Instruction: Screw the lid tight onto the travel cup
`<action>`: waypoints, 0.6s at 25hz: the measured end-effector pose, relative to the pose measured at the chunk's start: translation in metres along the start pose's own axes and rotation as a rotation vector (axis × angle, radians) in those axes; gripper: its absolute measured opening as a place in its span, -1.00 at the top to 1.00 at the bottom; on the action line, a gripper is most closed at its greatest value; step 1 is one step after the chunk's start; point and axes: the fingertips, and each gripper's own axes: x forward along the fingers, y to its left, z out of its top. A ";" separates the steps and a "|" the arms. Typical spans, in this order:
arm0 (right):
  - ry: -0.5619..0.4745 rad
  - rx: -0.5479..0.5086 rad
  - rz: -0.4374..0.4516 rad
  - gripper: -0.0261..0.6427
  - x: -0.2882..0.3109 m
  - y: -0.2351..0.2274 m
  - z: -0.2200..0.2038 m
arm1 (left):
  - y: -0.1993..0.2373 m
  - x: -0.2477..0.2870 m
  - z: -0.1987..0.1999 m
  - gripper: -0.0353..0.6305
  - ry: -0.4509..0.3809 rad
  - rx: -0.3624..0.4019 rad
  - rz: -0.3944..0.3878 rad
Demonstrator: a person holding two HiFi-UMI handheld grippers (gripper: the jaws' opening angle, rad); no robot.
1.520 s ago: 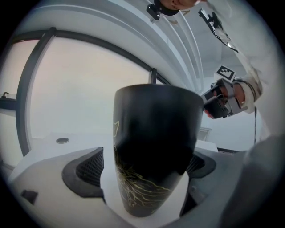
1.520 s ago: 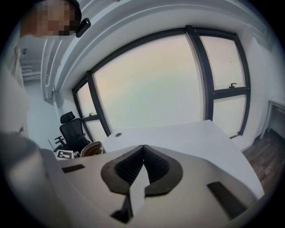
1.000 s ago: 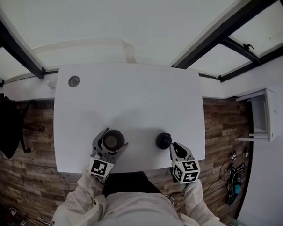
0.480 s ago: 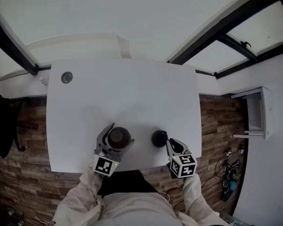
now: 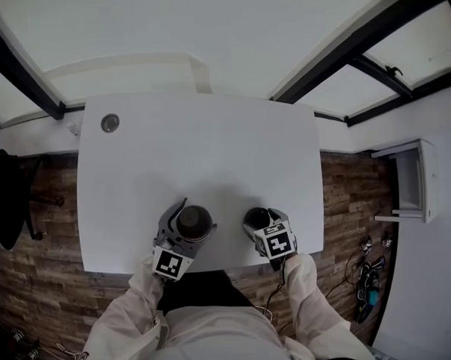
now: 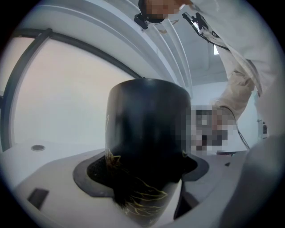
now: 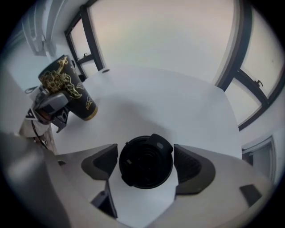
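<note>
Lid (image 5: 255, 219) lies on the table (image 5: 194, 154), lower centre, between the right gripper's (image 7: 144, 164) opening jaws (pads clear of it). Left gripper (image 5: 190, 219) clamps the travel cup (image 6: 149, 133) just left.

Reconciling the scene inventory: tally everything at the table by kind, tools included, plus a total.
Travel cup: 1, gripped by the left tool
Lid: 1, lying between the opening jaws of the right tool, not gripped
Cable grommet: 1
Tools: 2
Total: 5
</note>
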 end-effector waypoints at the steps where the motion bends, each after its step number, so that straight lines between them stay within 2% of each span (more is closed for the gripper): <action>1: 0.032 -0.019 -0.009 -0.19 0.004 0.000 -0.001 | 0.000 0.000 0.000 -0.38 0.005 -0.002 -0.001; 6: 0.127 -0.078 -0.022 -0.20 0.011 -0.004 -0.003 | 0.001 0.000 0.000 -0.38 0.006 0.001 -0.002; 11: 0.188 -0.011 0.050 -0.23 0.020 -0.003 -0.010 | 0.004 -0.003 0.000 -0.38 0.009 -0.009 0.000; 15: 0.191 -0.009 0.041 -0.23 0.017 -0.006 -0.005 | 0.005 -0.003 0.000 -0.38 0.012 -0.008 0.003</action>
